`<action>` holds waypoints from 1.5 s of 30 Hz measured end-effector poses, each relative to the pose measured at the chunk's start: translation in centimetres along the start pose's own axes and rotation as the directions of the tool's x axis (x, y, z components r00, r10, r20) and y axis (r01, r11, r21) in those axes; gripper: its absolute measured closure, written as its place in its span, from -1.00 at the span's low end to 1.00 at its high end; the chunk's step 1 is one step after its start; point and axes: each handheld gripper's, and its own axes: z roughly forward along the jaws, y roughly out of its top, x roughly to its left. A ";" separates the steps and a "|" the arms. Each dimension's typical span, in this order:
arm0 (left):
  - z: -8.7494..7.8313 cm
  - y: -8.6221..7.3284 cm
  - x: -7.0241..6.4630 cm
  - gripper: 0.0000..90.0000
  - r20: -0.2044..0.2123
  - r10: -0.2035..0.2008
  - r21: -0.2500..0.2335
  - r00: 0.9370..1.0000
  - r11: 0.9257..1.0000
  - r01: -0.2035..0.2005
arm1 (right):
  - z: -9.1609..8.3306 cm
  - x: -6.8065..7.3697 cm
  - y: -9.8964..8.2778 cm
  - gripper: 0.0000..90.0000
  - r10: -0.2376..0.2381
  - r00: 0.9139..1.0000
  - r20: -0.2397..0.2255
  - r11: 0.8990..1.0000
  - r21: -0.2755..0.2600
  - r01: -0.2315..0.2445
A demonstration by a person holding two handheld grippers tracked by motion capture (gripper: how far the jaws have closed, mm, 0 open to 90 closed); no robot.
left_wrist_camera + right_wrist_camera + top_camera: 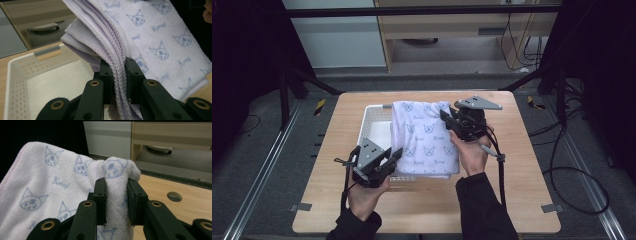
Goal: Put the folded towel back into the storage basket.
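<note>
Here, one folded white terry towel printed with pale blue cat faces (426, 137) is held over one white perforated plastic basket (374, 120) on a light wooden table (512, 200), covering the basket's right part while its left part lies open. Two black two-jaw grippers grasp it: the left gripper (117, 82) is clamped on the stacked stitched edges at the towel's near left corner, and the right gripper (116, 200) pinches a bunched fold at its far right corner. Bare tabletop surrounds the basket on all sides.
</note>
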 end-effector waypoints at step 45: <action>-1.3 -2.6 8.9 0.72 -0.130 -0.116 -0.004 0.985 0.993 0.116 | 9.1 6.2 1.4 0.60 -0.020 0.998 -0.062 1.000 0.004 0.021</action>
